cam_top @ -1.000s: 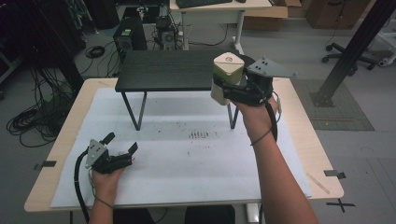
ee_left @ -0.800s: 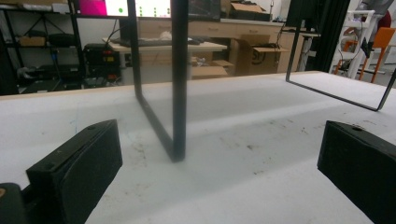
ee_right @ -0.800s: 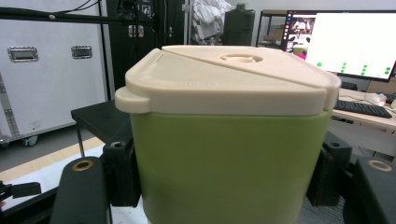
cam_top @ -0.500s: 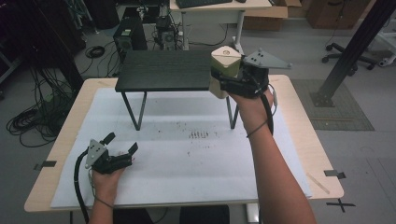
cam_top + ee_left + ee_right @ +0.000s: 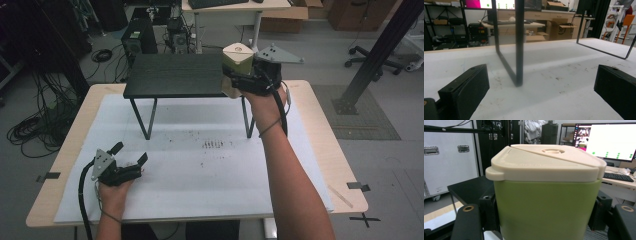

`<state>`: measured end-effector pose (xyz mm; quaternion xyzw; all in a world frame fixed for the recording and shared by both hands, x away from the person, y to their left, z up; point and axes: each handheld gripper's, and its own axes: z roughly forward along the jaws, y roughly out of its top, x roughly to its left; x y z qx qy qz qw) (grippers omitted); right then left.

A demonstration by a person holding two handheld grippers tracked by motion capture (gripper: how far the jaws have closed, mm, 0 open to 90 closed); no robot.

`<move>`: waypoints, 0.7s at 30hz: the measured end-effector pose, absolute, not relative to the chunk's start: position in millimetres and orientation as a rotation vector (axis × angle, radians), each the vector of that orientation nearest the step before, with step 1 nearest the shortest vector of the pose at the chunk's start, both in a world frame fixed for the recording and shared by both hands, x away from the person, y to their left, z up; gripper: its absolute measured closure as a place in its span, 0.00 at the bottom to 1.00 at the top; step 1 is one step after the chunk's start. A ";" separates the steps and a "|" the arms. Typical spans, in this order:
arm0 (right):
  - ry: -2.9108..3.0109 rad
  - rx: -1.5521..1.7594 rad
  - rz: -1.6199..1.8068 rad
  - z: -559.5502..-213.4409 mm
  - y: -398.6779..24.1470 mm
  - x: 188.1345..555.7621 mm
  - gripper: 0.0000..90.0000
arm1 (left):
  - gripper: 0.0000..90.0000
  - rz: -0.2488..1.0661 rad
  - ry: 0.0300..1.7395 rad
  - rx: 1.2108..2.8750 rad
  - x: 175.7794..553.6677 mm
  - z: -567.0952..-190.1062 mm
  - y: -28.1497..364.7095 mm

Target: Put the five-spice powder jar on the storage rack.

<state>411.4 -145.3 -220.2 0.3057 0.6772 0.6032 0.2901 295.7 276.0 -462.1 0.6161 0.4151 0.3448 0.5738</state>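
Left gripper (image 5: 129, 161) rests at the near left of the tabletop (image 5: 320, 150), on the white sheet (image 5: 200, 175), with its jaws spread and nothing between them; in the left gripper view the two black jaws stand wide apart on either side of a leg of the black stand (image 5: 519, 42).

Right gripper (image 5: 239, 80) is at the far right, held at the height of the stand's top. Its jaws are pressed against the two sides of the green container (image 5: 236, 64), which it pinches by the body, below the lid. In the right gripper view the container (image 5: 546, 205) is upright, and its cream lid (image 5: 546, 160) sits closed, with a small round feature on top.

The black stand (image 5: 175, 75) occupies the far middle of the tabletop. The container is raised at the stand's right end, over or just beside the right edge of its top; whether the base touches the surface cannot be told.

Step in hand, as judged: carrying the container to the stand's top. The next move calls for bringing the base fully over the flat top, lowering it level until it rests there, and only then spreading the jaws. A release too near the edge could let the container tip off.
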 end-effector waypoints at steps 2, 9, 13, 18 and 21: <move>1.809 0.822 1.606 -221.3 -145.0 415.2 0.33 | 0.00 0.806 0.973 1.442 295.8 -462.2 276.0; 1.812 0.828 1.596 -222.2 -143.6 424.9 0.33 | 0.00 0.804 0.972 1.437 295.9 -462.2 276.5; 1.810 0.836 1.595 -222.4 -142.1 430.7 0.33 | 0.00 0.803 0.970 1.437 295.7 -462.2 277.1; 1.814 0.841 1.591 -223.2 -139.7 437.1 0.33 | 0.00 0.796 0.967 1.423 296.0 -462.3 277.9; 1.818 0.845 1.584 -224.0 -138.7 440.9 0.33 | 0.00 0.797 0.966 1.428 295.9 -462.3 277.8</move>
